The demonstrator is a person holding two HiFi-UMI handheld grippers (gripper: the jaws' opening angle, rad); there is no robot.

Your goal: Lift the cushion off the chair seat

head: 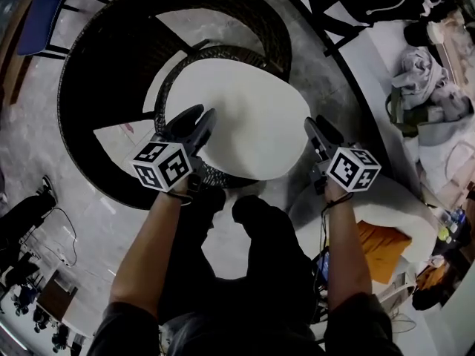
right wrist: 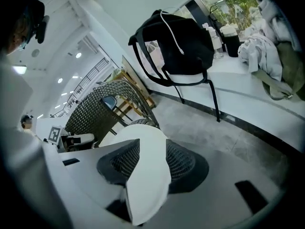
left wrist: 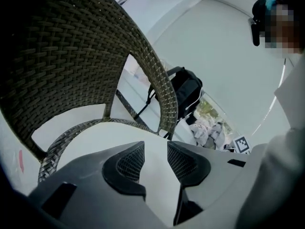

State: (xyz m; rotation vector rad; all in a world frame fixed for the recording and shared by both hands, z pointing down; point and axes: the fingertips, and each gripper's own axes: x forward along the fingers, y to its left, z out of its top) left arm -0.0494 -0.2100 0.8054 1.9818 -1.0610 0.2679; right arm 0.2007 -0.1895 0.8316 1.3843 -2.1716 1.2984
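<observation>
A white oval cushion (head: 245, 117) lies on the seat of a dark wicker chair (head: 96, 87). My left gripper (head: 197, 121) is at the cushion's near left edge, and in the left gripper view (left wrist: 156, 159) its mesh pads stand apart with the cushion (left wrist: 95, 137) showing between them. My right gripper (head: 318, 132) is at the cushion's right edge. In the right gripper view (right wrist: 151, 161) the cushion's rim (right wrist: 143, 185) runs between the parted pads, and no squeeze shows. The wicker back (left wrist: 71, 56) rises behind the seat.
A black backpack (right wrist: 183, 44) leans on a white ledge (head: 386, 43) at the right, with bags and clothes (head: 430, 95) piled there. A small white table (head: 401, 206) holding an orange item (head: 382, 247) is by my right arm. My legs (head: 252, 228) stand before the chair.
</observation>
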